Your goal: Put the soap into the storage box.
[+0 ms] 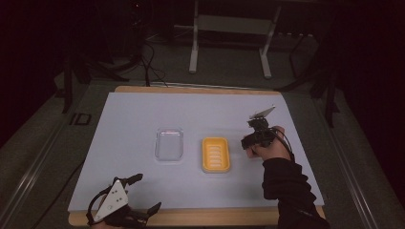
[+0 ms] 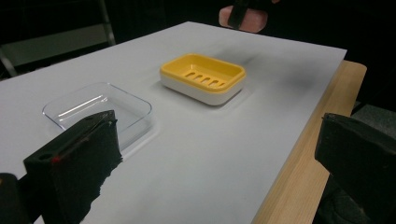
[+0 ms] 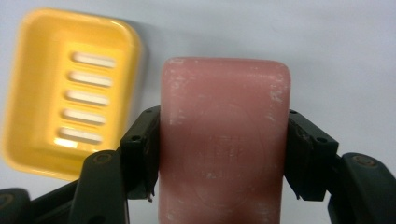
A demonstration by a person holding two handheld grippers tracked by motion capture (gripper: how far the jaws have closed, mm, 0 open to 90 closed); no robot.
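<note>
Your right gripper [image 3: 223, 154] is pinching a pink bar of soap [image 3: 224, 140], one black jaw pressed flat against each long side; in the right gripper view the bar's near end is cut off by the bottom edge, and a faint stamp on its face is too blurred to read. From the high view your right gripper [image 1: 255, 138] sits just to the right of the yellow soap dish [image 1: 216, 154], but the soap itself is hidden there behind the dark gripper body and your hand [image 1: 276, 148], so you cannot judge from that view whether the bar is lifted or touching the white sheet [image 1: 143, 119]. In the right gripper view the slotted yellow dish [image 3: 60, 93] lies to the left of the bar, apart from it, slightly blurred, with its left rim cut by the frame edge. Your left gripper [image 1: 136, 198] rests at the near left corner of the table, its jaws spread wide and holding nothing; your left hand is cut off at the bottom of the high view. In the left gripper view the two black jaws stand far apart, the left one covering a corner of the clear plastic lid [image 2: 98, 109], whose edges are hard to trace against the white sheet. The clear lid [image 1: 169, 144] lies just left of the dish, the two apart. At the top of the left gripper view, a piece of the soap [image 2: 243, 17] shows, cropped.
</note>
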